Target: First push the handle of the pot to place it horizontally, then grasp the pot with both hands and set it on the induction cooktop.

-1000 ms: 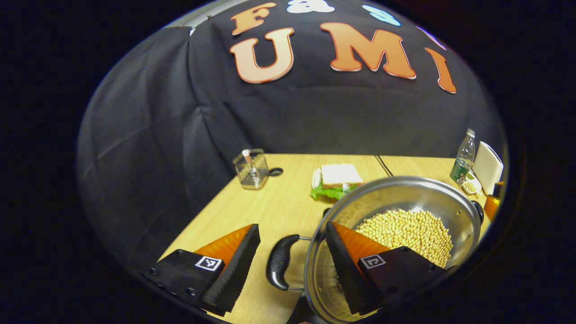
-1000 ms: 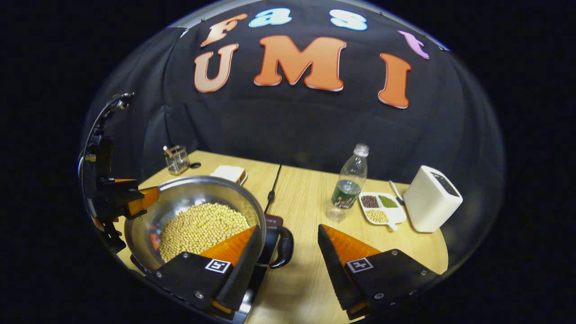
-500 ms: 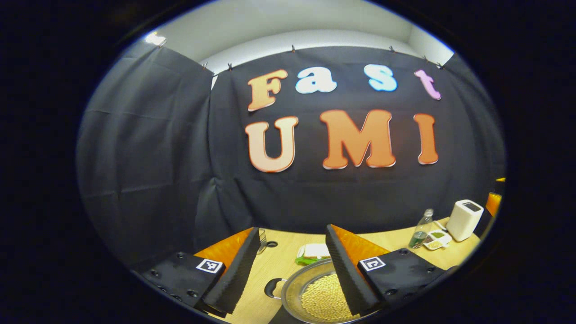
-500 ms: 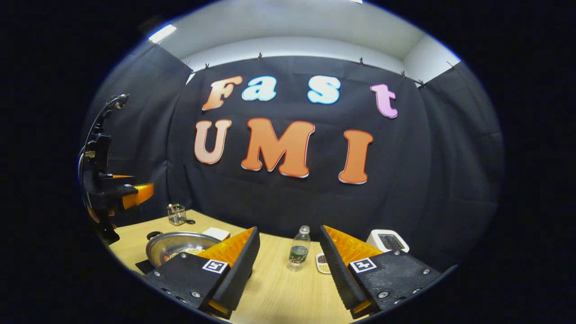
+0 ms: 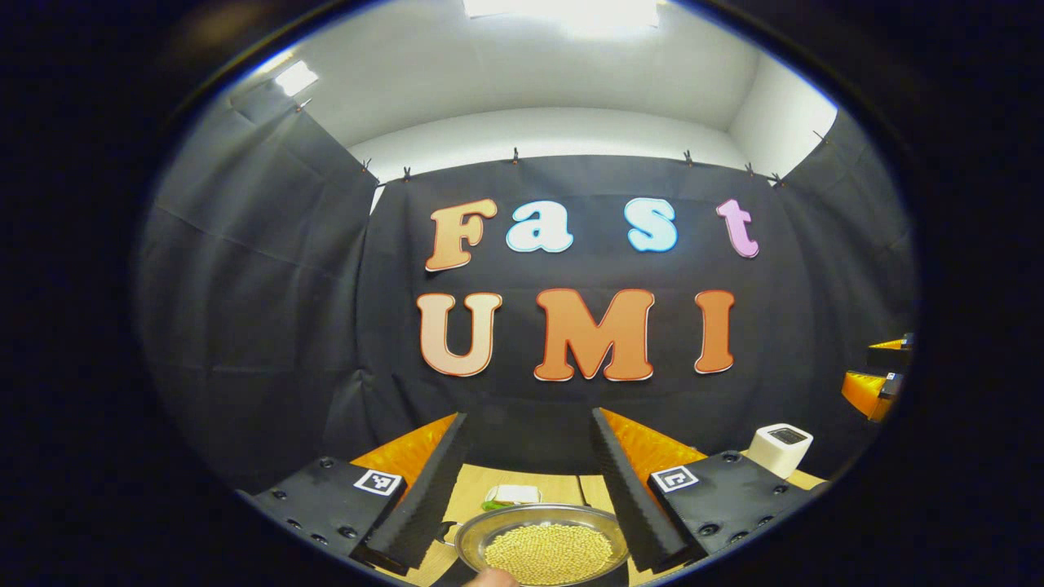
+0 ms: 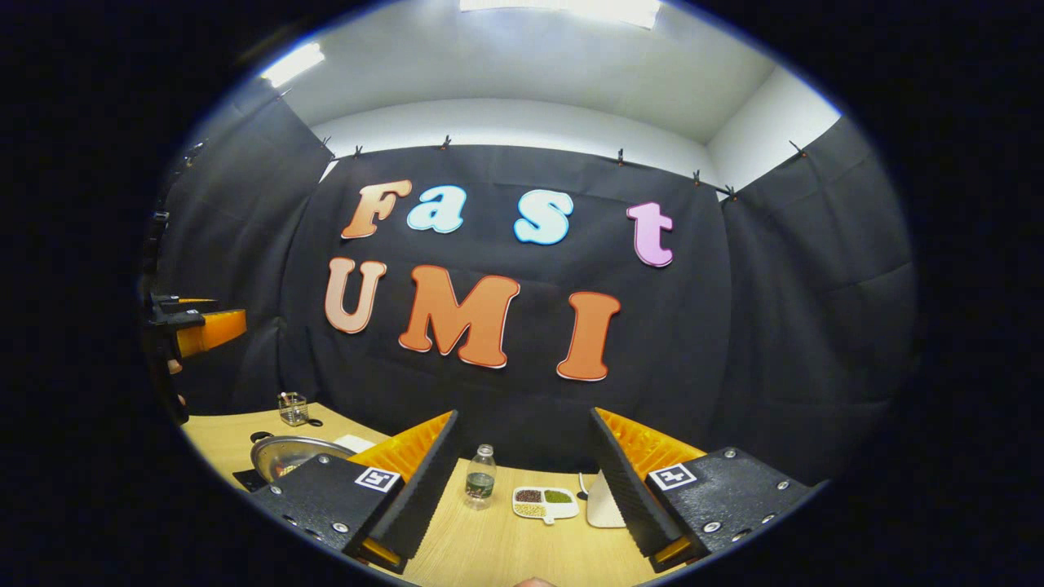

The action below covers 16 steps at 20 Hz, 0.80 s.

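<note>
Both grippers are up off the desk, aimed at the booth wall, holding nothing. Left gripper [image 5: 526, 489]: jaws spread wide, empty. Right gripper [image 6: 522, 481]: same, fingers well apart, nothing between them.

Pot [image 5: 542, 542] with soybeans [image 5: 548, 553] sits low in the left gripper view, below and between the left fingers, near the front edge of the desk [image 5: 469, 485]. A dark slab under the pot shows at its left in the right gripper view; looks like the induction cooktop [image 6: 245, 479], but too small to confirm. If so, the pot is already on it and placement looks done. One black side handle [image 5: 447, 531] shows at the pot's left rim, partly behind the left finger; can't tell its orientation from here.

Other items: sandwich with lettuce [image 5: 510, 496] behind the pot, white toaster [image 5: 779, 448] toward the right edge, clear glass holder [image 6: 292, 408] at the far left corner, water bottle [image 6: 479, 486] and divided bean dish [image 6: 545, 503] mid-desk.

Judgement on the step in hand: this is a retreat or standby pose. To do it well:
- back off straight up and away, no sideways sweep over the rim; beans are heaped and the pot is shallow
- keep jaws apart so nothing snags a handle
- if a re-grasp is needed, come down with one gripper per side handle, level, both closing together

Risk: uneven lift tips the beans out.
</note>
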Motion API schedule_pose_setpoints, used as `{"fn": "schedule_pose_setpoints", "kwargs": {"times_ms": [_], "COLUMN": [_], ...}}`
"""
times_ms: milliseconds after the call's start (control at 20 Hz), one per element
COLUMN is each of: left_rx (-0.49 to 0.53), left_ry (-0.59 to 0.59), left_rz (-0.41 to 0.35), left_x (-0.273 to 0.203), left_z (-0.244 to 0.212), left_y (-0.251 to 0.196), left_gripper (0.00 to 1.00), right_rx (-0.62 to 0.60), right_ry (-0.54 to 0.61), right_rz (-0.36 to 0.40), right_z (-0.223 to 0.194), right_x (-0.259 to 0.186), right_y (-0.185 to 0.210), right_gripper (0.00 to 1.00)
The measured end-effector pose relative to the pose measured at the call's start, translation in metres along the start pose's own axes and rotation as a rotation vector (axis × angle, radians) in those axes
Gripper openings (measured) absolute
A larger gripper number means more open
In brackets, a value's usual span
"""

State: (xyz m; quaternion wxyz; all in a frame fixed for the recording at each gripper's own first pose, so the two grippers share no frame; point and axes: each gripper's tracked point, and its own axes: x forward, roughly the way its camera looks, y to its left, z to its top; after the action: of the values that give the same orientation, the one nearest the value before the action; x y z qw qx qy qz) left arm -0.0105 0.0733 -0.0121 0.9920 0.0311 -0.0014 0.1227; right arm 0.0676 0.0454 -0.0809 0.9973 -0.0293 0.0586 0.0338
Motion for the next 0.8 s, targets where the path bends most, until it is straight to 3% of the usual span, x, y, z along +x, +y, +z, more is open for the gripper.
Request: {"fn": "schedule_pose_setpoints", "kwargs": {"times_ms": [150,250,300,450,800], "left_rx": [-0.016,-0.027,-0.029,-0.048,-0.052], "left_ry": [-0.059,-0.087,-0.094,-0.134,-0.161], "left_rz": [-0.035,-0.040,-0.046,-0.060,-0.091], "left_x": [-0.014,-0.021,-0.024,-0.032,-0.045], "left_z": [0.034,0.053,0.060,0.083,0.092], "left_y": [-0.013,-0.018,-0.021,-0.026,-0.035], "left_gripper": [0.99,0.92,0.99,0.99,0.99], "right_rx": [0.033,0.053,0.063,0.073,0.105], "right_ry": [-0.047,-0.082,-0.099,-0.128,-0.184], "right_rz": [-0.013,-0.022,-0.025,-0.032,-0.042], "right_z": [0.029,0.049,0.059,0.079,0.102], "right_x": [-0.009,-0.014,-0.018,-0.028,-0.039], "right_y": [-0.021,-0.030,-0.036,-0.046,-0.057], "right_gripper": [0.95,0.97,0.95,0.97,0.95]}}
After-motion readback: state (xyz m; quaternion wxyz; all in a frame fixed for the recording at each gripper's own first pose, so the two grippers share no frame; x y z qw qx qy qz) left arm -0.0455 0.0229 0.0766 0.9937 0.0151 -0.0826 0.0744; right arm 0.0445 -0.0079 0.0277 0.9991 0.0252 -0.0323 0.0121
